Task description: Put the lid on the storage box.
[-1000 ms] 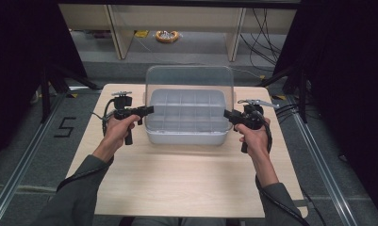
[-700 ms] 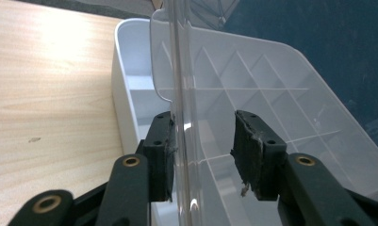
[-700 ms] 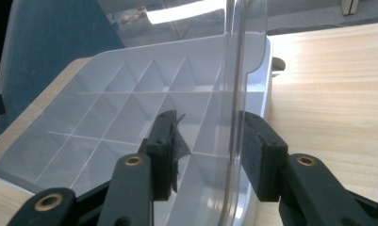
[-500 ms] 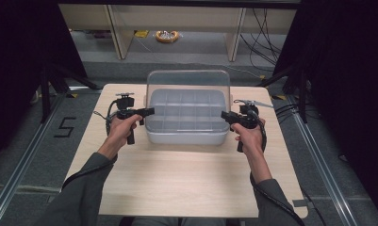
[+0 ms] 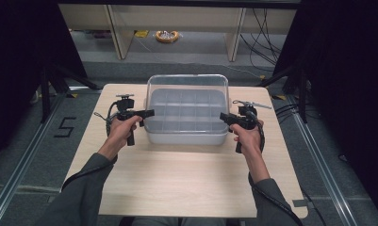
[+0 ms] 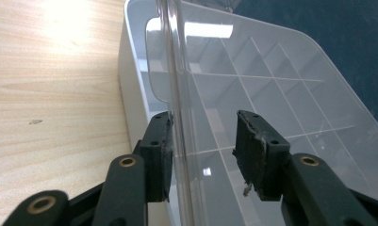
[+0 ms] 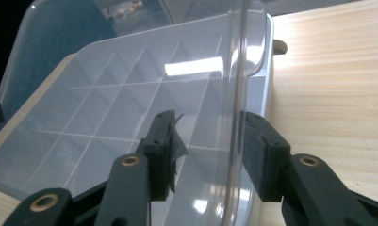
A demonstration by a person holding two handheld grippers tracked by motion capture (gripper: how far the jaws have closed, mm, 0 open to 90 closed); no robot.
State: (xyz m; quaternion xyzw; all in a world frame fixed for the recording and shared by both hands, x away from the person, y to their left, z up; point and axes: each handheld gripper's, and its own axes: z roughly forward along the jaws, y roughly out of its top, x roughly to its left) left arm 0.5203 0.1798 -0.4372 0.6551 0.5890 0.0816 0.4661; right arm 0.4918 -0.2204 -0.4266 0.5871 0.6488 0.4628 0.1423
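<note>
So the thing being worked on is a clear plastic organiser box with a hinged see-through lid (image 5: 185, 115). It sits on the far half of the light wooden table (image 5: 177, 183), roughly centred left to right. The base is a milky, frosted white, and thin inner walls split it into a grid of small square compartments, all of which look bare. The lid is properly transparent with rounded corners; it stands raised over the base, tilted back towards the far side, so you see the grid straight through it. There's a bright glare patch from the overhead light on the plastic.

The left gripper (image 5: 146, 113) is at the box's left end and the right gripper (image 5: 224, 117) at the right end, each in one of the person's hands.

In the left gripper view, the lid's clear side edge (image 6: 177, 94) runs up between the two black jaws, right against the left-hand pad, with a clear gap to the other pad. The right gripper view has the same deal mirrored: the lid edge (image 7: 236, 94) passes between the jaws, close by the right-hand pad but with a slim gap. Both sets of jaws have just been opening a bit; they stand narrow but loose around the lid edge, not clamped.
</note>
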